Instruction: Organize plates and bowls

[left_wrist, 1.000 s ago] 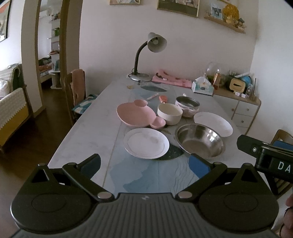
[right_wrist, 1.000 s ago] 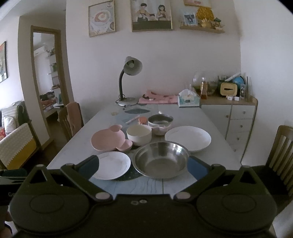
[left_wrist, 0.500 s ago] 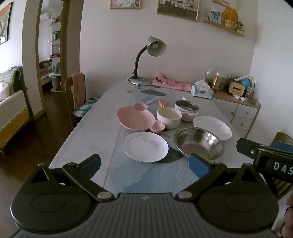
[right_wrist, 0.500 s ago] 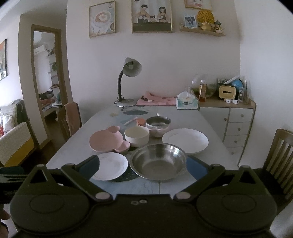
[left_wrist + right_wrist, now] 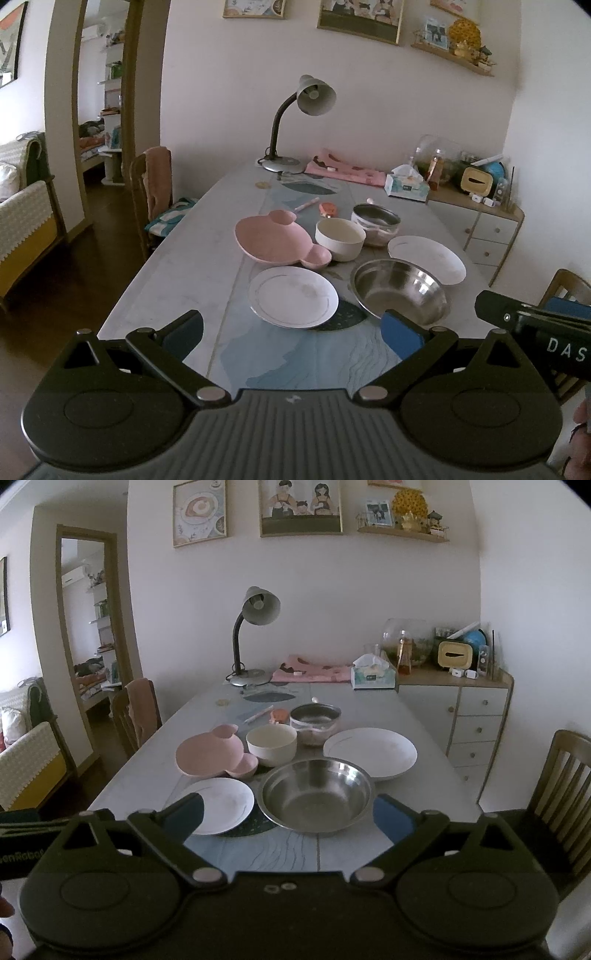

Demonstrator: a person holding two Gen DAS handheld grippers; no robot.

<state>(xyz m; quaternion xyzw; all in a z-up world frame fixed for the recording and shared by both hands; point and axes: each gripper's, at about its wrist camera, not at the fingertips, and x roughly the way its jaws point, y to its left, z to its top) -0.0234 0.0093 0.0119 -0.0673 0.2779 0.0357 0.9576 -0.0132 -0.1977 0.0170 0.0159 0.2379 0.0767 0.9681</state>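
Grey marble-patterned table (image 5: 177, 273) fills your view, a blue-toned runner (image 5: 303, 354) down its middle, and since a second ago both cameras have pulled back slightly, so the dishes sit a little farther up the frame; nothing on the table has shifted.

Taking the steel mixing bowl (image 5: 316, 794) as your landmark: it is wide, shiny and round, near the table's front edge. Just behind it to the right lies the large white plate (image 5: 371, 751), flat and matte, its rim tucked close to the bowl's rim. To the bowl's left sits the small white plate (image 5: 221, 805), smooth, with a thin ring line, close beside the bowl. Behind and left of the bowl rests the pink plate (image 5: 210, 755), shaped like a bear's head with two round ears. Directly behind the bowl stands the cream bowl (image 5: 272, 744), deep and straight-walled, touching the pink plate's near ear. Behind that, farther from the steel bowl, stands the small metal bowl (image 5: 315, 718).

Your left gripper (image 5: 291, 334) is spread wide, holding nothing, hovering short of the small white plate. Your right gripper (image 5: 288, 818) is likewise spread wide and empty, its blue pads framing the steel bowl's near rim.
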